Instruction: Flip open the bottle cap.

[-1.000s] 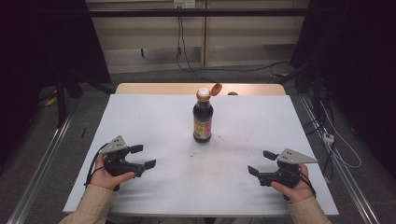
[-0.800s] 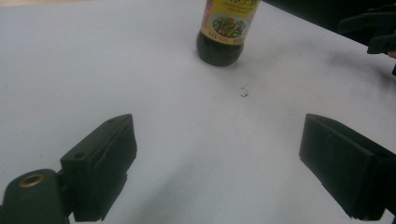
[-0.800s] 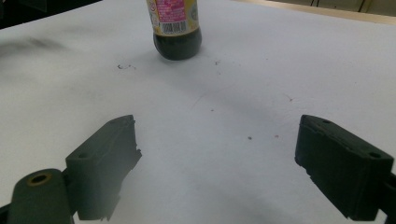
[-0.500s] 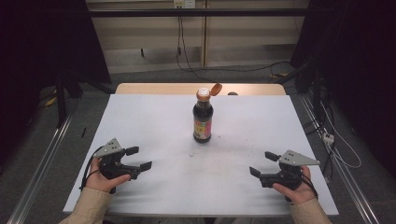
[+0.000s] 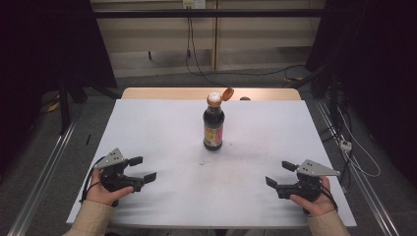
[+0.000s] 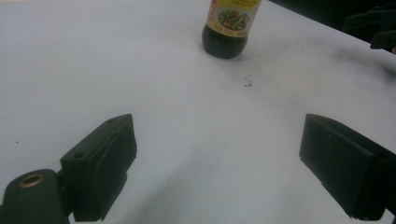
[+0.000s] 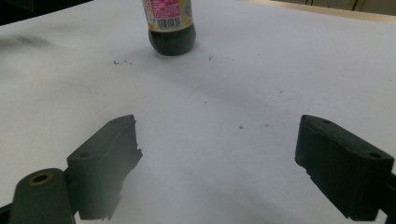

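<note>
Bottle (image 5: 214,125) of dark sauce stands upright mid-frame on the white tabletop (image 5: 162,128), flip cap (image 5: 226,93) hanging open. Left gripper (image 5: 140,168) and right gripper (image 5: 281,173) sit low in frame, jaws apart, empty. Clumsy sideways grab probably tips it and spills sauce.

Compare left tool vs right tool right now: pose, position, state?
The left tool sits near the table's left front corner, jaws pointing right toward the middle; the right tool sits near the right front corner, jaws pointing left. The left tool's grey plate tilts up more steeply; the right tool's lies flatter. Shared: both are open and hold nothing, low over the white table, each facing the upright sauce bottle, whose cap is flipped open.
</note>
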### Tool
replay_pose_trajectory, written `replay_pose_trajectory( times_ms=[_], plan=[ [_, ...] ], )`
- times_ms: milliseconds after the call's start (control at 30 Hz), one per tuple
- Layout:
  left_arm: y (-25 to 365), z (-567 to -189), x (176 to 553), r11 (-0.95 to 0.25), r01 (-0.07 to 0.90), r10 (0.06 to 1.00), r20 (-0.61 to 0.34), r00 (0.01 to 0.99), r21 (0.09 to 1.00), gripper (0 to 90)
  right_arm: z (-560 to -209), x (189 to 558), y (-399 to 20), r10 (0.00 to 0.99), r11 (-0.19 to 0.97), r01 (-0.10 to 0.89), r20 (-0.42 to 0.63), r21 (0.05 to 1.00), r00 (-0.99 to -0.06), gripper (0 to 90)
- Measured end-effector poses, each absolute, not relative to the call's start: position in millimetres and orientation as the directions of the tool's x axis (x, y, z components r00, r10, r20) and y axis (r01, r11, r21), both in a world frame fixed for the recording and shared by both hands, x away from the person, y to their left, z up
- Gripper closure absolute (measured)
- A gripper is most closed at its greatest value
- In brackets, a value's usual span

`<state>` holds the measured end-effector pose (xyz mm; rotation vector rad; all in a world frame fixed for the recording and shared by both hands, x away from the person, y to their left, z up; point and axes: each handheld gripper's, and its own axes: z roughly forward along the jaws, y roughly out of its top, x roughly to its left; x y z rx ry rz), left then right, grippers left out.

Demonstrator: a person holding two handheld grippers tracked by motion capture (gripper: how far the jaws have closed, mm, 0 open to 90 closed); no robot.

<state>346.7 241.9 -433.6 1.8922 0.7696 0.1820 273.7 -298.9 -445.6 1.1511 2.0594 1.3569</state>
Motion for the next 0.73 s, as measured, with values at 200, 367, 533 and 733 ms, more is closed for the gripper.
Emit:
replay_pose_trajectory(
  times_ms=[200,367,533,733],
  plan=[
    [245.8,-433.3,344.4,-0.253,0.425,0.583,-0.214,0.784,0.869,10.7,-445.2,271.7,-300.4,0.817,0.177,0.407,0.096,0.896,-0.568,12.4],
    [245.1,-433.1,344.9,-0.255,0.423,0.585,-0.21,0.783,0.869,10.8,-445.5,271.2,-300.1,0.815,0.189,0.401,0.084,0.896,-0.574,12.4],
    [244.2,-434.7,346.9,-0.254,0.427,0.584,-0.214,0.783,0.868,10.8,-448.7,271.6,-301.9,0.82,0.187,0.407,0.086,0.894,-0.566,12.4],
    [243.4,-435.9,346.8,-0.254,0.428,0.586,-0.214,0.781,0.868,10.8,-447.5,271.8,-301.4,0.821,0.19,0.401,0.079,0.896,-0.565,12.4]
  ],
)
